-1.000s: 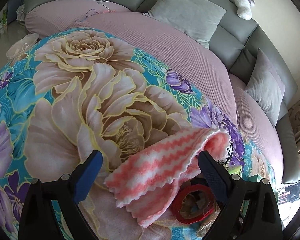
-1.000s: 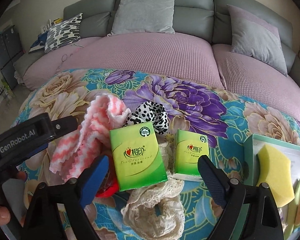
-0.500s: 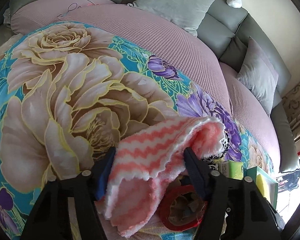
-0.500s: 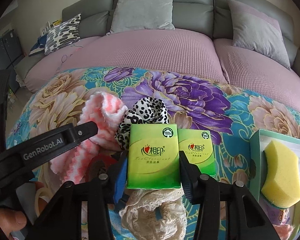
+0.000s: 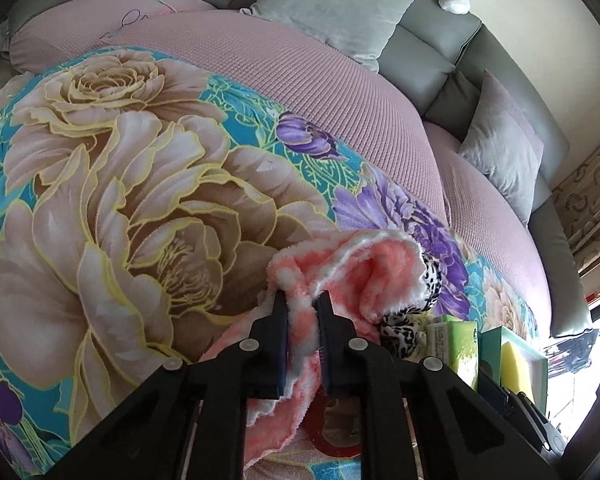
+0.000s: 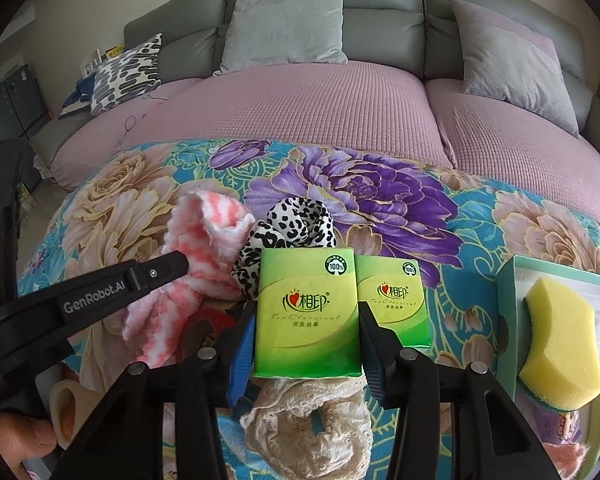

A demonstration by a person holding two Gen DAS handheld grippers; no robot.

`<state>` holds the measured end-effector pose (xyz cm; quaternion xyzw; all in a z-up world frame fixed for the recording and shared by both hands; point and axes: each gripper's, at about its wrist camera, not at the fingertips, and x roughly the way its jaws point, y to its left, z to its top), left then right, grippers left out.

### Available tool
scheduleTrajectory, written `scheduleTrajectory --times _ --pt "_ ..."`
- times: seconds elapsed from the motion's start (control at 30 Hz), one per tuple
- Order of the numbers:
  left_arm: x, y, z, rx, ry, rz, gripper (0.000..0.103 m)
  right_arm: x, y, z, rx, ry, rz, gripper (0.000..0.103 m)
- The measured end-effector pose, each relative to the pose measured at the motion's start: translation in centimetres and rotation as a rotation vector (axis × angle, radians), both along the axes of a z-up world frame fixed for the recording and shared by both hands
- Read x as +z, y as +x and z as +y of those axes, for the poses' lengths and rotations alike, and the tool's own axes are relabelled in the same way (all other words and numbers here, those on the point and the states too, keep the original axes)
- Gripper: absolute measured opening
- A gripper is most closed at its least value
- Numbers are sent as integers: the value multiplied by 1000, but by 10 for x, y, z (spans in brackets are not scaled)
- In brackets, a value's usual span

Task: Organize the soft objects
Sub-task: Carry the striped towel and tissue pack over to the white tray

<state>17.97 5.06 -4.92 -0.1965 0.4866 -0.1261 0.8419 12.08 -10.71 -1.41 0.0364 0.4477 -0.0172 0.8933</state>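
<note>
Living room with a grey sofa (image 6: pixel 380 20) along the back, mauve seat covers and a few cushions on it. In front there's a big floral cloth (image 5: pixel 140 200) in teal, beige and purple, and all the soft stuff sits on that.

The left gripper (image 5: pixel 302 300) has just clamped down on the pink-and-white towel (image 5: pixel 364 276). The jaws are squeezed tight on a fold of it, fluff bulging out between them, and the rest of the towel is bunched up ahead and draped down below. In the right view you can see that gripper coming in from the left with its tip on the towel.

The right gripper (image 6: pixel 306 312) has closed in and now has the front tissue pack (image 6: pixel 306 312) pinched by its sides, a blue pad on each side. A second tissue pack (image 6: pixel 396 304) sits just to its right, touching or almost touching, hard to say. Behind both packs is a leopard scrunchie (image 6: pixel 292 224), right next to the towel. A beige lace cloth (image 6: pixel 312 424) is crumpled under the held pack. Off to the right, a yellow sponge (image 6: pixel 560 352) lies in a pale green tray (image 6: pixel 504 312).
</note>
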Motion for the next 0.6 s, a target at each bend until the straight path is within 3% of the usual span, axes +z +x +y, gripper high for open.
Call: scheduleTrajectory --times 0.6 --pt "77 -24 22 63 41 -218 12 53 -50 -19 -71 -1 -133 49"
